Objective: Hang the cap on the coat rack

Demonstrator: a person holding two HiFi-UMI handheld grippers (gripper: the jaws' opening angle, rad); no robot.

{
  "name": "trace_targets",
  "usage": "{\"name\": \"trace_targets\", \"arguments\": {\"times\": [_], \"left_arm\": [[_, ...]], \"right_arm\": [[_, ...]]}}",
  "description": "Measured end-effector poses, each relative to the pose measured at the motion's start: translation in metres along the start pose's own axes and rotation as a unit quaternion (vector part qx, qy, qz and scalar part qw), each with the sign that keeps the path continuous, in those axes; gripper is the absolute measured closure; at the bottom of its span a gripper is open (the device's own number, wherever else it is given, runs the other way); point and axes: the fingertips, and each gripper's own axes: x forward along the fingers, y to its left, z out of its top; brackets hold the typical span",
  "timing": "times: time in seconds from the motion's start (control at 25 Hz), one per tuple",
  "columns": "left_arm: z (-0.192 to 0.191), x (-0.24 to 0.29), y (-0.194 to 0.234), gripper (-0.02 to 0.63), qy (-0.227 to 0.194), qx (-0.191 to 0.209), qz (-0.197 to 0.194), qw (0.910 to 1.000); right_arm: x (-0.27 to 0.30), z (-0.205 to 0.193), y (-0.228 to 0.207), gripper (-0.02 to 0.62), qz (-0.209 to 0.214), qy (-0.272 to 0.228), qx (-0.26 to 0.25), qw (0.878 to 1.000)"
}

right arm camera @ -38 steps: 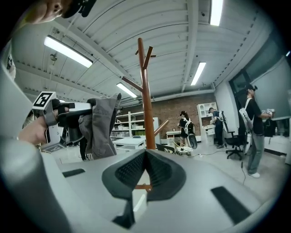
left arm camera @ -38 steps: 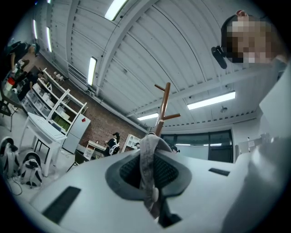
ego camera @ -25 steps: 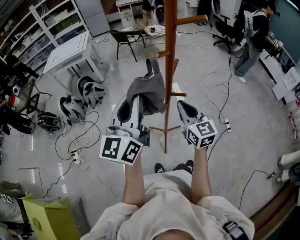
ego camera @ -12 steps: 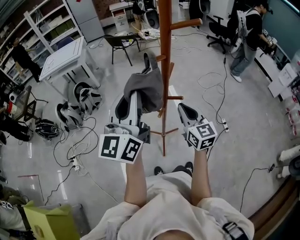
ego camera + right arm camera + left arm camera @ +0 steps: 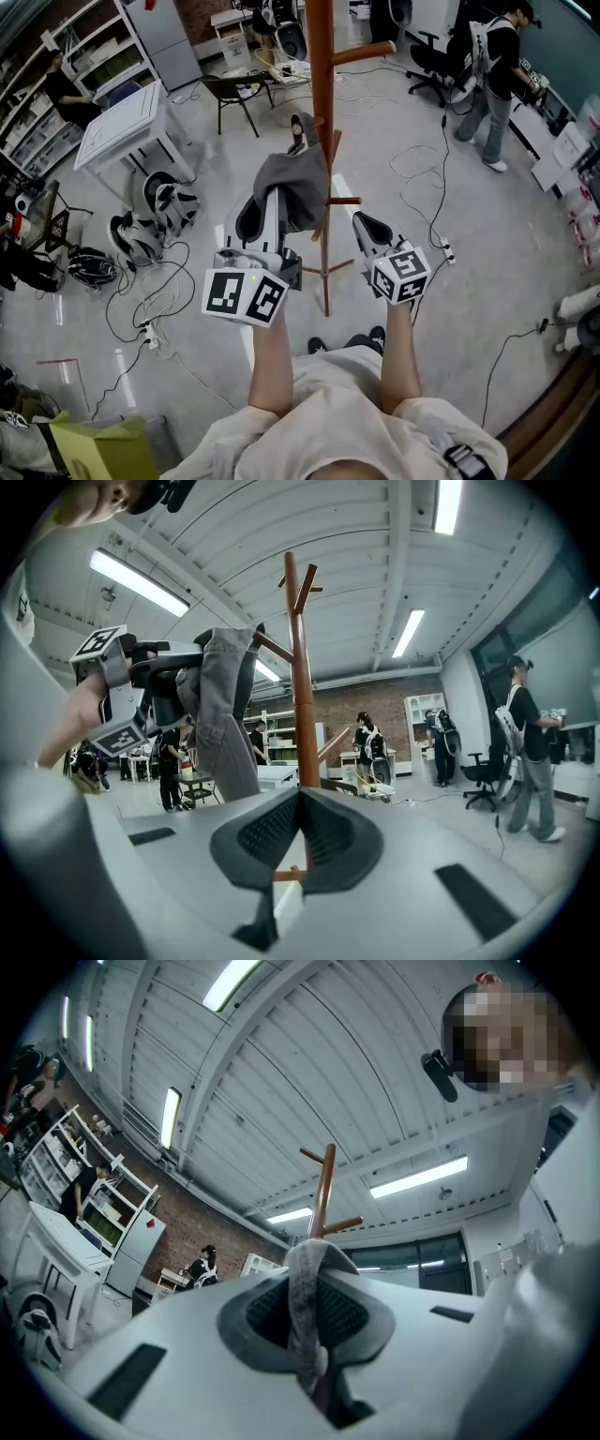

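Observation:
The brown wooden coat rack (image 5: 322,141) stands on the floor just ahead, with pegs jutting left and right. A grey cap (image 5: 295,183) hangs from my left gripper (image 5: 274,197), which is shut on a fold of its fabric (image 5: 305,1307). The cap's upper end sits close to a short peg (image 5: 319,120) on the pole's left side; I cannot tell whether they touch. My right gripper (image 5: 361,220) is shut with nothing in it, just right of the pole. In the right gripper view, the rack (image 5: 300,686) rises straight beyond the closed jaws and the cap (image 5: 225,714) hangs to its left.
Cables (image 5: 164,281) and several padded packs (image 5: 150,220) lie on the floor at left. A white table (image 5: 122,127) and a black chair (image 5: 234,94) stand behind them. A person (image 5: 492,84) stands at the far right. The rack's feet (image 5: 323,272) spread near my shoes.
The cap and my left gripper have drawn nearer to the pole, bringing the cap's top end up by the short left peg. The right gripper has barely moved.

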Motion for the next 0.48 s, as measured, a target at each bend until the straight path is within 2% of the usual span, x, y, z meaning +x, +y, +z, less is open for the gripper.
{"name": "trace_targets", "arguments": {"times": [0.24,0.48], "left_arm": [[-0.009,0.006,-0.001,0.581,0.012,0.0,-0.004,0.9999],[-0.034,0.015,0.006,0.581,0.032,-0.005,0.0,0.9995]], "right_arm": [[-0.002,0.001,-0.001,0.594,-0.003,0.0,0.001,1.0],[-0.003,-0.005,-0.004,0.594,-0.002,0.004,-0.004,1.0]]}}
